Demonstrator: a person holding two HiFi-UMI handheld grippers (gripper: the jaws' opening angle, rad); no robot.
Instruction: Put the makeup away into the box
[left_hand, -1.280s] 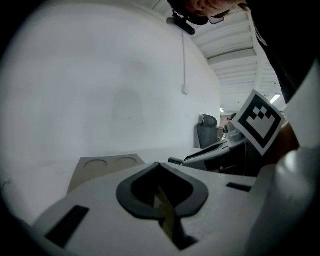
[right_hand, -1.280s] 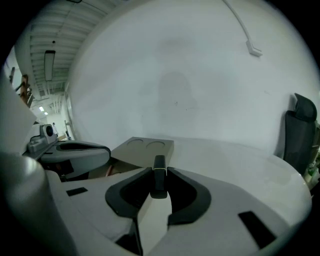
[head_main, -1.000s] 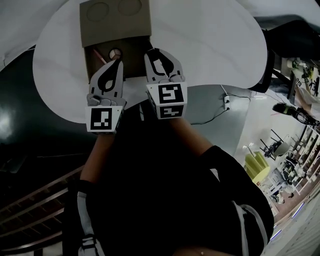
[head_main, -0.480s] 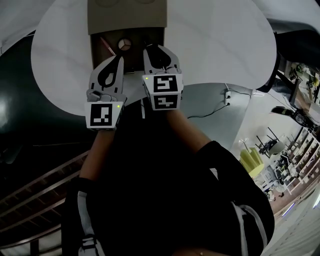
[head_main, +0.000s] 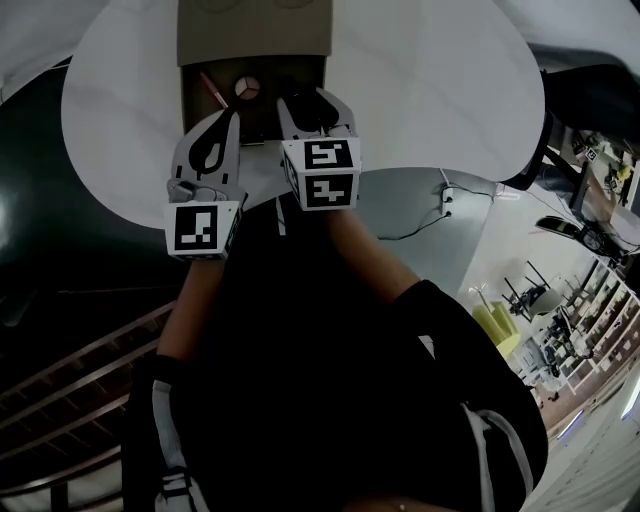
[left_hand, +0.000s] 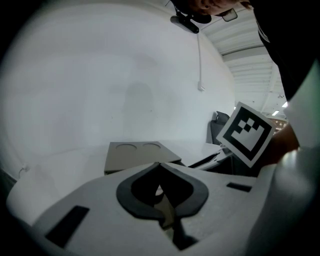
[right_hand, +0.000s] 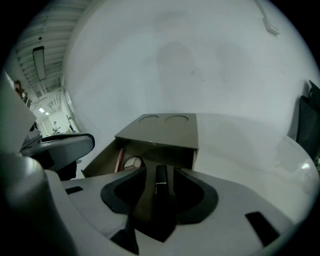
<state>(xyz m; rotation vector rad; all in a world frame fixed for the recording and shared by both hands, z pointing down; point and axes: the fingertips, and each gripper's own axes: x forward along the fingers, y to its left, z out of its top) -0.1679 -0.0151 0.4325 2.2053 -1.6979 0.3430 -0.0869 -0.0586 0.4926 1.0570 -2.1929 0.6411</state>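
Right gripper view: right gripper (right_hand: 159, 168) just opened, dark makeup tube (right_hand: 161, 186) loose between jaws, base hidden; box (right_hand: 165, 129) at 12 o'clock. Left gripper (left_hand: 159, 165) closed.

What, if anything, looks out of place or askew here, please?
Nothing stands out. The box has its drawer open, with a pencil and a round compact lying inside. The right gripper's jaws have just been opening, with a dark tube between them.

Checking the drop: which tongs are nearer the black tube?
Right. The black tube stands between the right tongs' jaws, which have just been opening, at the box's open drawer. The left tongs are shut, beside it to the left.
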